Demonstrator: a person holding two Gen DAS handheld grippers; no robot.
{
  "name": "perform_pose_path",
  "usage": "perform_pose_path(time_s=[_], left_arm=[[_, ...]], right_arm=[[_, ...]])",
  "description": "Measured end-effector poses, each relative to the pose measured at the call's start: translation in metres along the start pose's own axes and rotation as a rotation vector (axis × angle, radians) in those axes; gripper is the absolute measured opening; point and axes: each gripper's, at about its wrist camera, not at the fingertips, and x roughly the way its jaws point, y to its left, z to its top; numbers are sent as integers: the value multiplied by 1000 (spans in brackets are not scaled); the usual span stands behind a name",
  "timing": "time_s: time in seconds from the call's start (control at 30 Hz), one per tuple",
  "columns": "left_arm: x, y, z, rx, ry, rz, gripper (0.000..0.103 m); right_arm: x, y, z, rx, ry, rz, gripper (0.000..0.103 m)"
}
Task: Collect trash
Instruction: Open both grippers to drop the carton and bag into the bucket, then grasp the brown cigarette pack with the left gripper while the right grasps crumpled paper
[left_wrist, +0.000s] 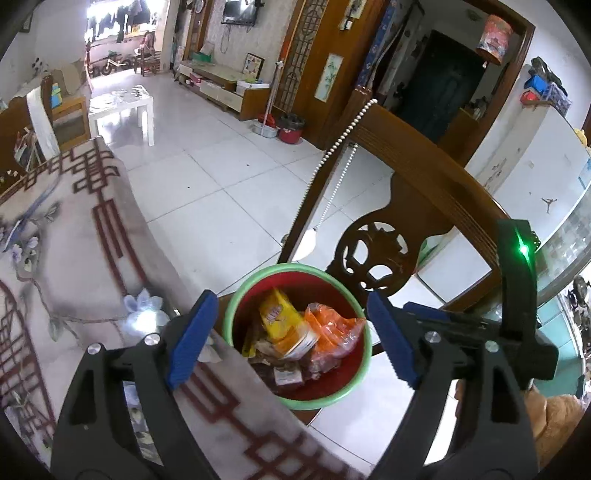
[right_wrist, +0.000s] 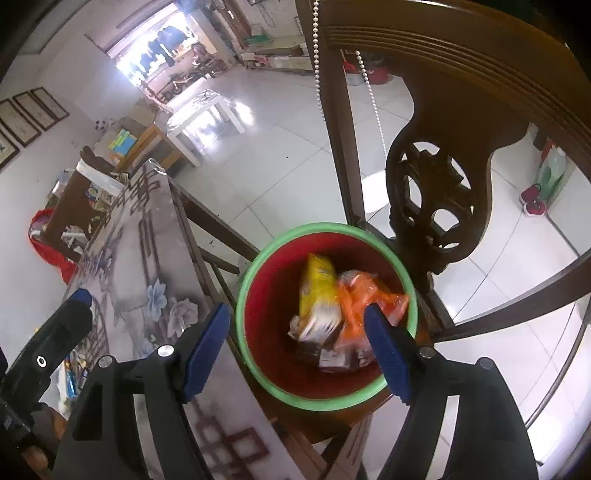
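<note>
— Trash (left_wrist: 295, 339) where?
— Lower centre of both views, heaped in red bin (left_wrist: 347, 387) with green rim: yellow packet (right_wrist: 317, 291), orange wrapper (right_wrist: 364, 299), dark scraps beneath.
— Left gripper (left_wrist: 291, 339)?
— Spread wide above bin, nothing between blue pads (left_wrist: 192, 339).
— Right gripper (right_wrist: 295, 350)?
— Likewise wide apart, empty, over bin.
— Beyond?
— Patterned tabletop (left_wrist: 74, 258) at left, carved wooden chair back (right_wrist: 439, 206) behind bin, white tiled floor (left_wrist: 221, 177) further off.

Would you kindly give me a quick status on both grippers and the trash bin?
Left gripper and right gripper open, nothing held. Bin on chair seat holds yellow wrapper and orange bag. Chair back close behind bin.
</note>
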Motion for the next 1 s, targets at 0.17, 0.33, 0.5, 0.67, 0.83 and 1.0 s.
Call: perform_pose_path(time_s=[0.17,0.33,0.5,0.67,0.83,1.0], left_arm=[[-18,29,-10,-14,-20,61,88],[-47,108,-50,-53,5,249,88],[-95,217,-87,-80,32,529,88],[-127,314,-123,-134,141,726,88],[-134,361,-145,-232,190,663,88],[-112,373,-152,-192,262,616,88]], right_arm=[[0,13,-7,-18,14,8,74],[-1,28,-15,-18,25,21,75],[0,53,-30,-58,39,18,76],[6,79,-49,-66,65,25,76],[7,117,-70,-105,76,36,76],[6,156,-93,-136,80,49,76]])
